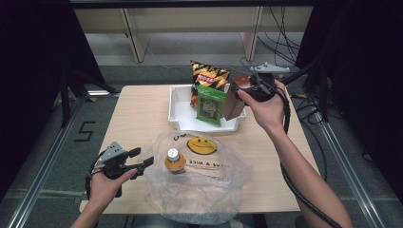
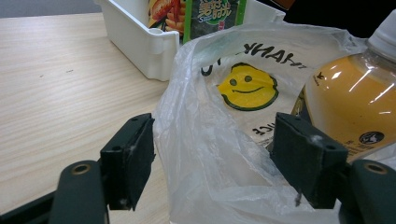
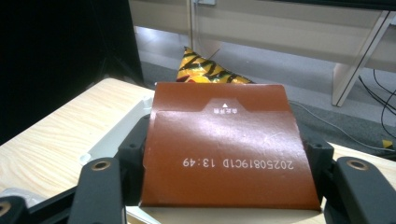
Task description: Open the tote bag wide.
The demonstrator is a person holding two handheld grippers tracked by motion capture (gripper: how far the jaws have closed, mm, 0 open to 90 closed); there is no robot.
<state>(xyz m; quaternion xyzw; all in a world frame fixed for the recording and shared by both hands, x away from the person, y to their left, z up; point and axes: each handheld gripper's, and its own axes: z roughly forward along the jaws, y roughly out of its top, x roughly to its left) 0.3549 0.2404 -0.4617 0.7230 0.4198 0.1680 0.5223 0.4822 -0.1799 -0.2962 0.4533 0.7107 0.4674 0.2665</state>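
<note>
My right gripper (image 1: 243,91) is shut on a brown carton (image 1: 233,105) and holds it tilted over the right end of the white tray (image 1: 178,113). In the right gripper view the carton (image 3: 224,130) fills the gap between both jaws of this gripper (image 3: 224,161). At the lower left, my left gripper (image 1: 143,158) stands open at the left edge of a clear plastic bag (image 1: 199,190) with a smiley print. The bag's rim (image 2: 205,140) rises loosely between its jaws (image 2: 219,158). An orange juice bottle (image 1: 175,161) stands inside the bag, close to the right jaw (image 2: 345,102).
A yellow-black chips bag (image 1: 209,75) and a green packet (image 1: 210,104) stand upright in the tray (image 2: 140,42). The wooden table (image 1: 138,109) has bare surface left of the tray. Cables and a desk frame lie on the floor beyond the far edge.
</note>
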